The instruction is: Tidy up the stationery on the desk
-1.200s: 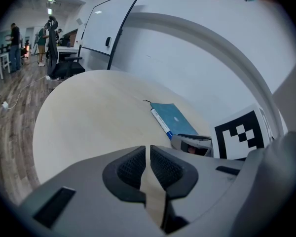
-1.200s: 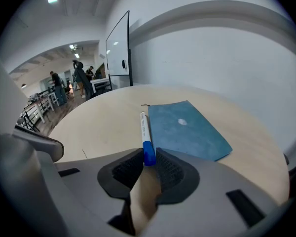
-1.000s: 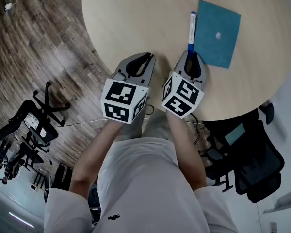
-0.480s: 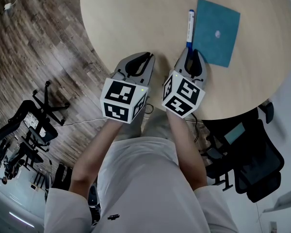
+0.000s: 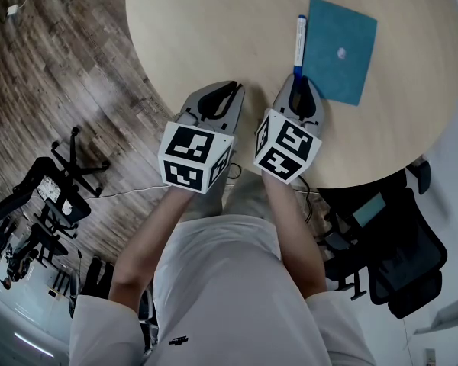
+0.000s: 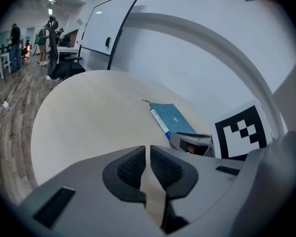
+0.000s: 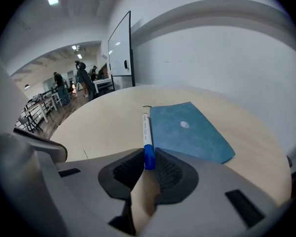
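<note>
The right gripper point(image 7: 149, 158) has just been closing its ribbed black pads on the blue cap of the slim white marker point(image 7: 145, 130). The marker lies on the smooth round pale table point(image 7: 103, 122), just beside a flat teal notebook point(image 7: 187, 130). The left gripper point(image 6: 148, 154) has its jaws almost together, with nothing between.

Grey fingers point(image 6: 129, 168), b/w cubes point(image 5: 195, 157), pale tee point(image 5: 214, 280)

"What's underfoot?"
"Wood floor point(image 5: 76, 59), with a white cable point(image 5: 15, 9) lying on it."
"Any seating?"
"Black chairs point(image 5: 69, 162) at left, another chair point(image 5: 408, 265) at right."
"Farther off?"
"A whiteboard point(image 6: 106, 26), and people point(image 6: 48, 31) standing beyond it."
</note>
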Demonstrator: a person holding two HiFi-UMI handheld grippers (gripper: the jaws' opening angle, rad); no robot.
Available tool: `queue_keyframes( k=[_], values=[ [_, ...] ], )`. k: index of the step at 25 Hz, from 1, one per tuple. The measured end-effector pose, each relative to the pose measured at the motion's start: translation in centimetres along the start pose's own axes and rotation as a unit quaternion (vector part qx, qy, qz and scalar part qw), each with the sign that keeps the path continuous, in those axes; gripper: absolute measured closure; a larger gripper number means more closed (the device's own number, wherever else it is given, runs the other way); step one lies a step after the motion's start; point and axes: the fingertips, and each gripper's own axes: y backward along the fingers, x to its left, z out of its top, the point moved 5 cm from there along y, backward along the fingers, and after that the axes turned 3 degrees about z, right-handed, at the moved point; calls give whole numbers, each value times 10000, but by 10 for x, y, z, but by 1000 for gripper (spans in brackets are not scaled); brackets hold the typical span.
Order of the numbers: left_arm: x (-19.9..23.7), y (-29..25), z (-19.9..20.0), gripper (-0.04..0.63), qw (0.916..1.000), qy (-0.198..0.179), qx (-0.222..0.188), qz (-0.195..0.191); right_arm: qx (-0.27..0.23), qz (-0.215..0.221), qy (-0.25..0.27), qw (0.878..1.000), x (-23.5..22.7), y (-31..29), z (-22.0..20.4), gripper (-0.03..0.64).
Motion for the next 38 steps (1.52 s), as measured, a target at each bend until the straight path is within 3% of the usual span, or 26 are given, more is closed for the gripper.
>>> queue_keyframes(
  k=[9,24,30,38],
  values=[
    [-4,2,1,552,10000,-39,-3,9,-57,-78,-261,9996,-2,5,-1,534],
    [-24,16,18,552,9998,-154,-130,-24,-172,165,-281,9993,-17,26,16,532],
    [-40,31,34,552,9994,-248,-208,-75,-399,759,-532,9949,-23,46,32,532],
    [-74,61,59,552,9986,-372,-330,-197,-562,1664,41,9845,-32,99,56,572]
  ],
)
